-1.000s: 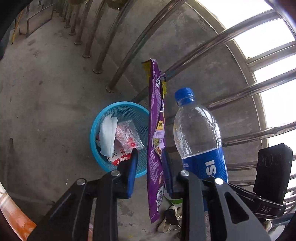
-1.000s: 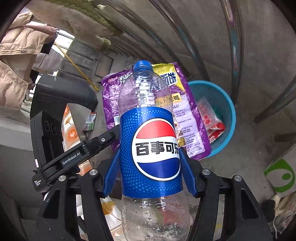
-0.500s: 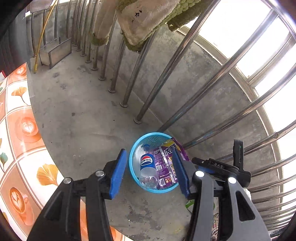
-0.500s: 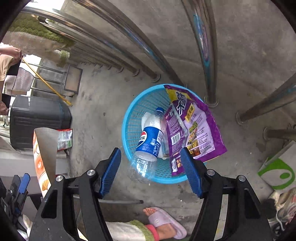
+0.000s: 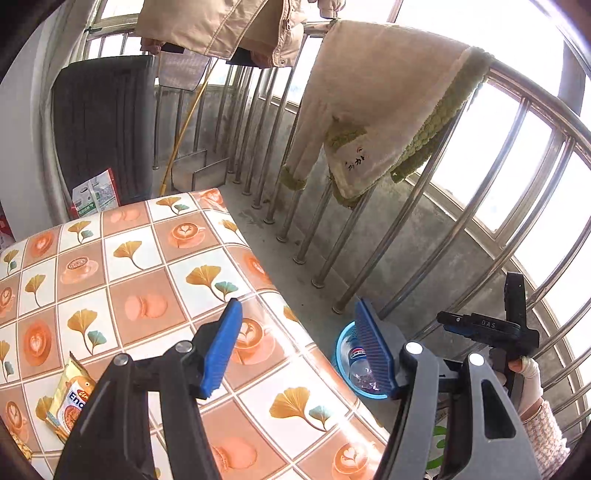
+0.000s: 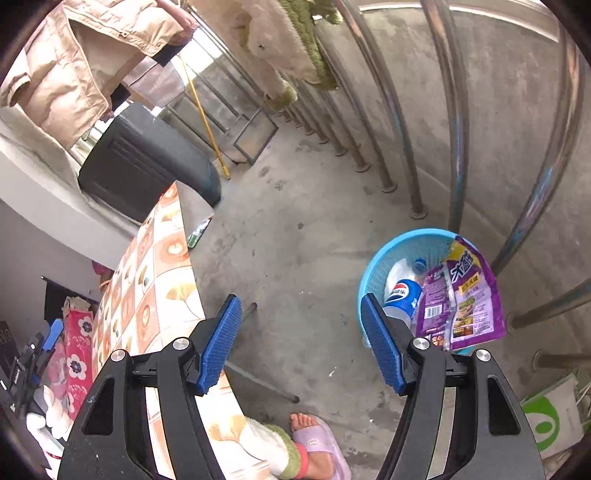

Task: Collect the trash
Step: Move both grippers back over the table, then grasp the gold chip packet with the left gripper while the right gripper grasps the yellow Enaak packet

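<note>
place: balcony with a grey concrete floor [image 6: 295,258] and a row of shiny metal railing bars [image 5: 402,221] letting in bright daylight.
worktop: sitting at the left, wearing a cloth [image 5: 147,295] with orange and white squares, gold leaves and coffee cups.
left tongs [image 5: 297,349]: hanging over the worktop's near edge with the blue pads wide apart. the jaws have just been opening, and nothing is sitting between them.
right tongs [image 6: 301,345]: hanging over the floor, pads wide apart too. the jaws have just been opening a little more, and nothing is sitting between them.
blue basket [image 6: 384,254]: standing on the floor close to the railing bars, beside the worktop. in the left view it is peeking out just behind the right pad.
bottle [image 6: 400,295]: lying inside the blue basket, clear with a blue label and blue cap.
purple bag [image 6: 465,295]: leaning in the blue basket next to the bottle, with its lower end sticking out over the rim.
snack packet [image 5: 70,398]: lying flat on the worktop near its left side, yellow and orange, well apart from the left tongs.
hanging things: a cream and green towel [image 5: 380,110] is draping over the top rail, and a tan coat [image 5: 221,26] is hanging beside it.
far end: a big dark case [image 5: 103,125] is standing by the wall, with a yellow stick [image 5: 184,125] leaning near it.
person: a foot in a purple slipper [image 6: 317,446] is resting on the floor below the right tongs, and a hand [image 5: 524,380] is holding the other tool's handle in the left view.
</note>
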Demonstrator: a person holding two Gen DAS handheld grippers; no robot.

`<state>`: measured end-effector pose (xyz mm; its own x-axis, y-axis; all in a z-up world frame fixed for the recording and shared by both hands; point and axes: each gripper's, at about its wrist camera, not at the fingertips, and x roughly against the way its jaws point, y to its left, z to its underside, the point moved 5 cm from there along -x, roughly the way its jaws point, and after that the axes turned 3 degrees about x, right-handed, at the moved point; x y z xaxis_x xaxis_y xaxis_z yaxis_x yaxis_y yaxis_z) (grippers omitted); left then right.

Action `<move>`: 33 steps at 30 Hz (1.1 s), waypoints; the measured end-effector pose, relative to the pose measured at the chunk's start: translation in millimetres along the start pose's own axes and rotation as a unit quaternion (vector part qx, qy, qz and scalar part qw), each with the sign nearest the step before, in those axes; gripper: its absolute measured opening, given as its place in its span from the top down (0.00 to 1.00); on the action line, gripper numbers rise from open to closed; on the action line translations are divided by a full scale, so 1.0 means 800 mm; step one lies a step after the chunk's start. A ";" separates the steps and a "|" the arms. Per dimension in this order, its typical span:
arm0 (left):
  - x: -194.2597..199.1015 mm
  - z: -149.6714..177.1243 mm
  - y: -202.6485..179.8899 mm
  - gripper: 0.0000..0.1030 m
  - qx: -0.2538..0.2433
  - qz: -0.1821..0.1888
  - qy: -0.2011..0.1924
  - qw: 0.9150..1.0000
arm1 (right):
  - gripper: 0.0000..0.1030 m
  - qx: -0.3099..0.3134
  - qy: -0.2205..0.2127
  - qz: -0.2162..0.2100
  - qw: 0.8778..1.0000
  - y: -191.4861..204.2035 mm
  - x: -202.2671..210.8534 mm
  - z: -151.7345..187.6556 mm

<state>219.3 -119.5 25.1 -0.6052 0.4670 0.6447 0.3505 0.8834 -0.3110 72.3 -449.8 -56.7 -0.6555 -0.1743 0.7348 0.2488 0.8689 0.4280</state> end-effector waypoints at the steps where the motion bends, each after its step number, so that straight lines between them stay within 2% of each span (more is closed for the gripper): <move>1: 0.015 0.007 0.018 0.41 0.010 -0.010 -0.007 1.000 | 0.37 0.028 0.008 -0.012 1.000 0.030 -0.005 0.001; 5: 0.075 0.035 0.096 0.41 0.055 -0.067 -0.038 0.995 | 0.37 0.121 0.033 -0.054 0.991 0.139 -0.025 0.008; 8: 0.120 0.060 0.155 0.41 0.100 -0.113 -0.058 0.987 | 0.37 0.174 0.050 -0.095 0.979 0.215 -0.041 0.026; 12: 0.173 0.096 0.228 0.41 0.157 -0.159 -0.076 0.972 | 0.37 0.218 0.091 -0.141 0.961 0.296 -0.071 0.066; 15: 0.209 0.124 0.280 0.41 0.198 -0.192 -0.088 0.957 | 0.37 0.237 0.124 -0.160 0.950 0.345 -0.101 0.093; 22: 0.259 0.166 0.366 0.41 0.283 -0.221 -0.115 0.926 | 0.37 0.269 0.172 -0.168 0.933 0.430 -0.165 0.131; 25: 0.262 0.181 0.402 0.41 0.314 -0.236 -0.106 0.913 | 0.37 0.285 0.180 -0.162 0.927 0.457 -0.192 0.135; 28: 0.253 0.195 0.428 0.41 0.332 -0.242 -0.085 0.908 | 0.39 0.299 0.187 -0.148 0.924 0.476 -0.219 0.143; 33: 0.228 0.206 0.437 0.41 0.337 -0.224 -0.062 0.912 | 0.49 0.313 0.192 -0.136 0.920 0.490 -0.249 0.152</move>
<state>113.5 280.6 -80.8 -0.6710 0.0180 0.7413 -0.4455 0.7894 -0.4224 213.5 -18.5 -99.5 -0.3032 -0.4712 0.8283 -0.4255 0.8447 0.3248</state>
